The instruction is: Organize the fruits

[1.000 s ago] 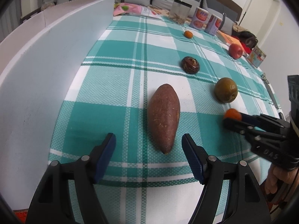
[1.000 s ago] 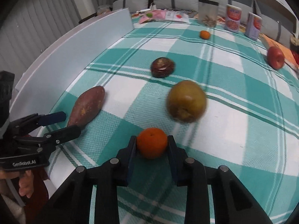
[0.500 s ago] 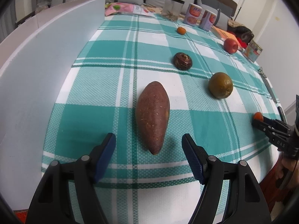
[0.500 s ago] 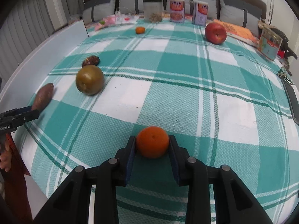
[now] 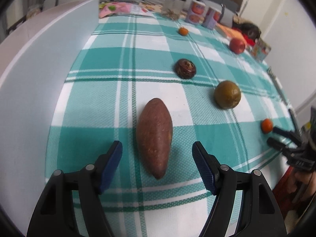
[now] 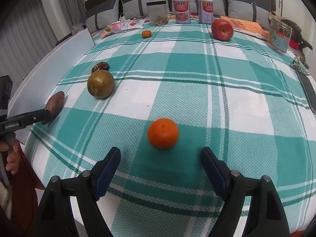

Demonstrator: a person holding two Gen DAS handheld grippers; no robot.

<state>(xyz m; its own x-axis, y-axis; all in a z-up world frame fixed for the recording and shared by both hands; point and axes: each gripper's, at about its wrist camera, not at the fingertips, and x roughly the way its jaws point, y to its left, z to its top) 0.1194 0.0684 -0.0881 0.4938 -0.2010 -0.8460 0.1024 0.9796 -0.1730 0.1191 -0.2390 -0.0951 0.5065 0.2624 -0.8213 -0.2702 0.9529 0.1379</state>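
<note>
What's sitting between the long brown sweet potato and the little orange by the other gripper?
The round green-brown fruit lies between the sweet potato and the orange, set a bit farther back. The left wrist view shows it too.

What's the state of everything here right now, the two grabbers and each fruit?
Left gripper: open, straddling the sweet potato, not touching.
Right gripper: open, empty.
Near orange: lying free on the cloth, just ahead of the right gripper.
Green fruit: lying free.
Dark fruit: lying free.
Far orange: lying free.
Apple: upright.
</note>
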